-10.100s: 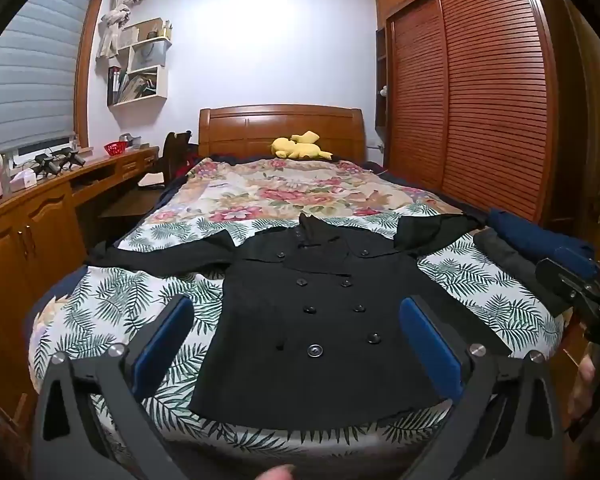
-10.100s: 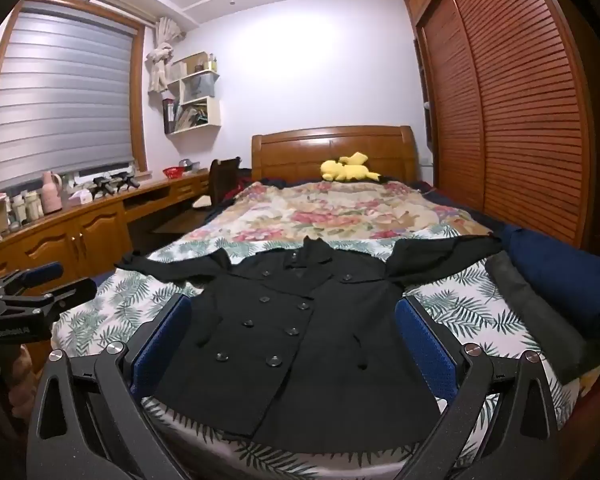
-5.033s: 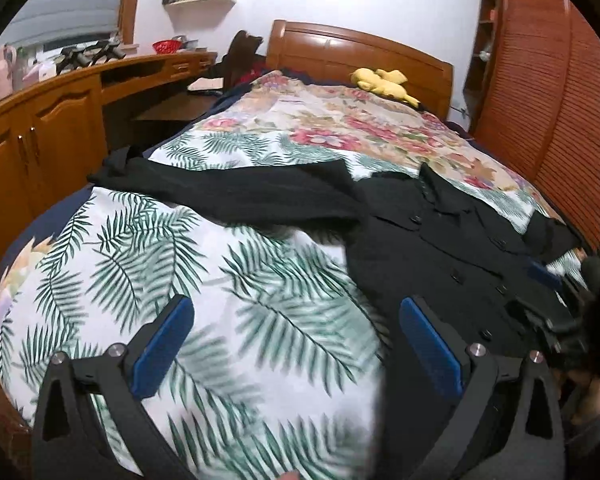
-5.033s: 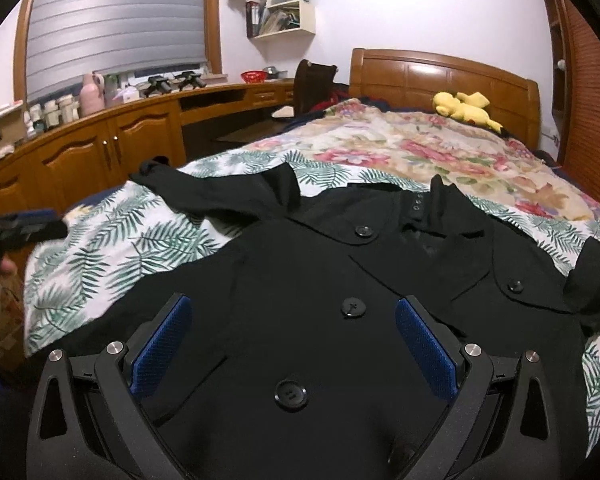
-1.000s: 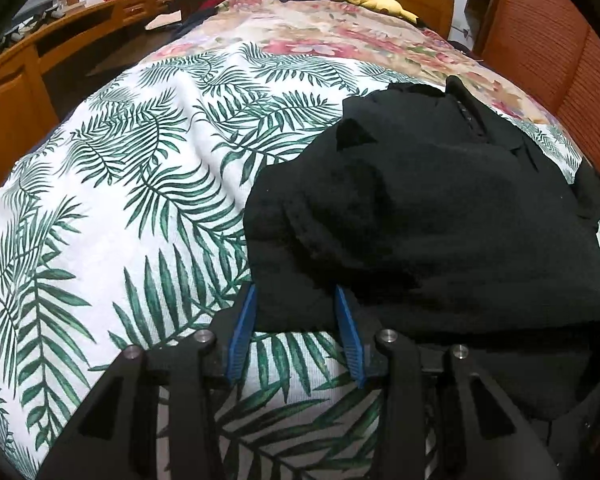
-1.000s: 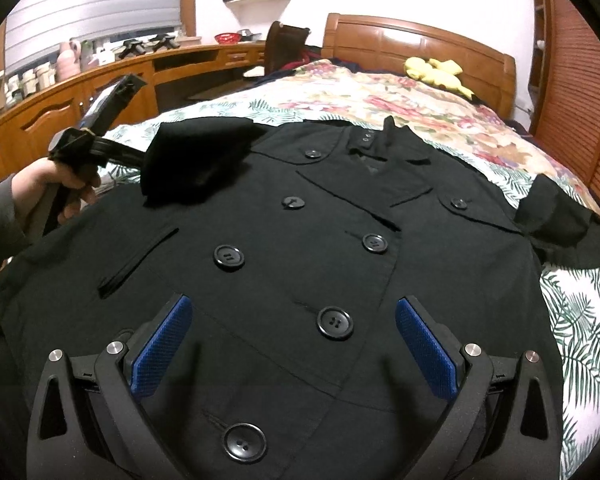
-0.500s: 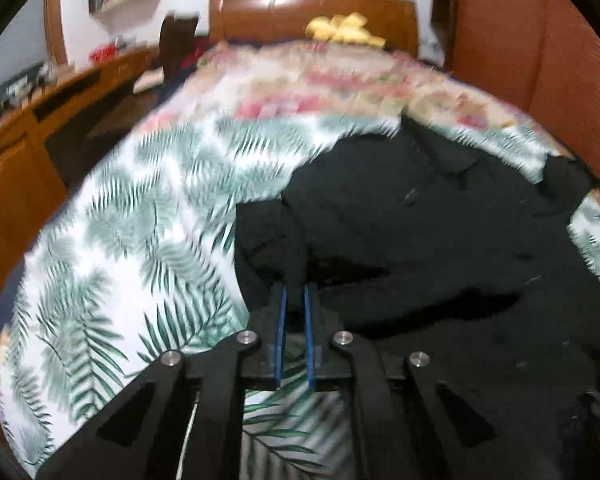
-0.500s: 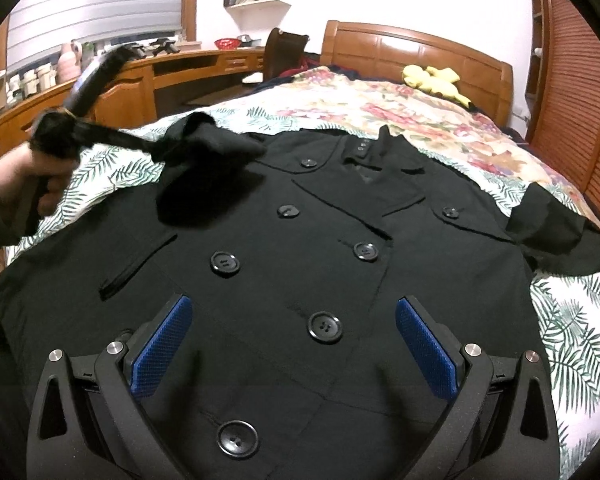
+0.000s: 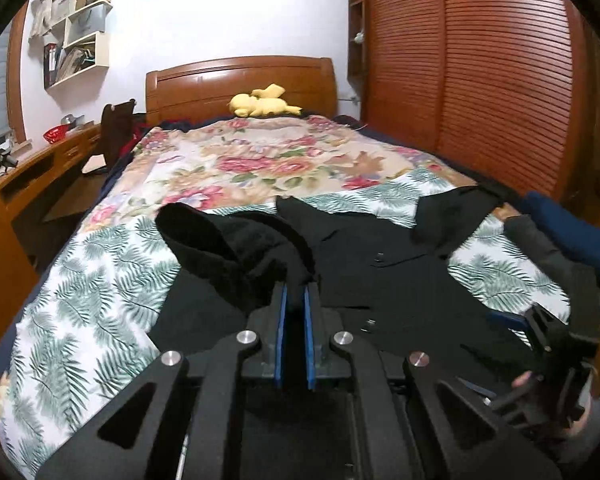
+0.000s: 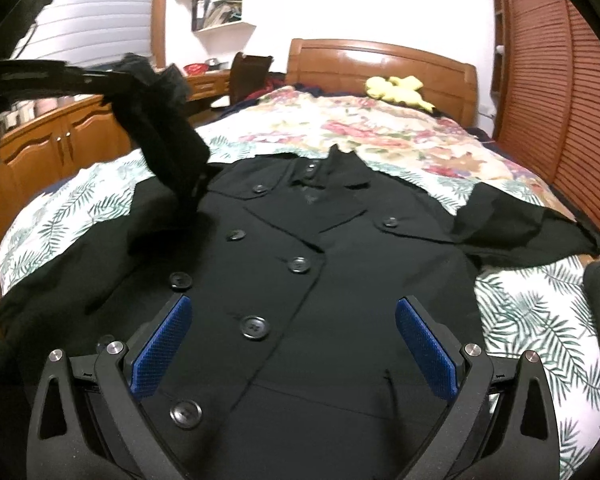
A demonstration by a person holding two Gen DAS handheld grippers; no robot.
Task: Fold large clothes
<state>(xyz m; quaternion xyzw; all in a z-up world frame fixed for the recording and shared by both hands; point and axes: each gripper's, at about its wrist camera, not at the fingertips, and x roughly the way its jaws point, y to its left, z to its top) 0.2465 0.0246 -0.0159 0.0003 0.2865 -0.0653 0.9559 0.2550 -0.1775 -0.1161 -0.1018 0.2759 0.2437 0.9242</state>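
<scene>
A black double-breasted coat [image 10: 300, 280] lies face up on the bed, buttons showing. My left gripper [image 9: 295, 300] is shut on the coat's left sleeve [image 9: 228, 248] and holds it lifted above the coat body [image 9: 380, 280]. In the right wrist view the left gripper [image 10: 116, 78] shows at upper left with the sleeve [image 10: 168, 148] hanging from it. My right gripper [image 10: 294, 336] is open and empty, hovering over the coat's lower front. The coat's right sleeve [image 10: 512, 220] lies spread out to the right.
The bed has a palm-leaf sheet [image 9: 88, 300] and a floral quilt [image 9: 260, 160]. A yellow plush toy [image 9: 260, 104] sits by the headboard. Folded dark clothes [image 9: 568, 232] lie at the bed's right edge. A wooden desk [image 10: 60, 136] runs along the left, a wardrobe [image 9: 480, 80] on the right.
My left gripper has risen and carried the sleeve higher and toward the coat's middle. The right gripper stayed open over the lower front, shifting slightly.
</scene>
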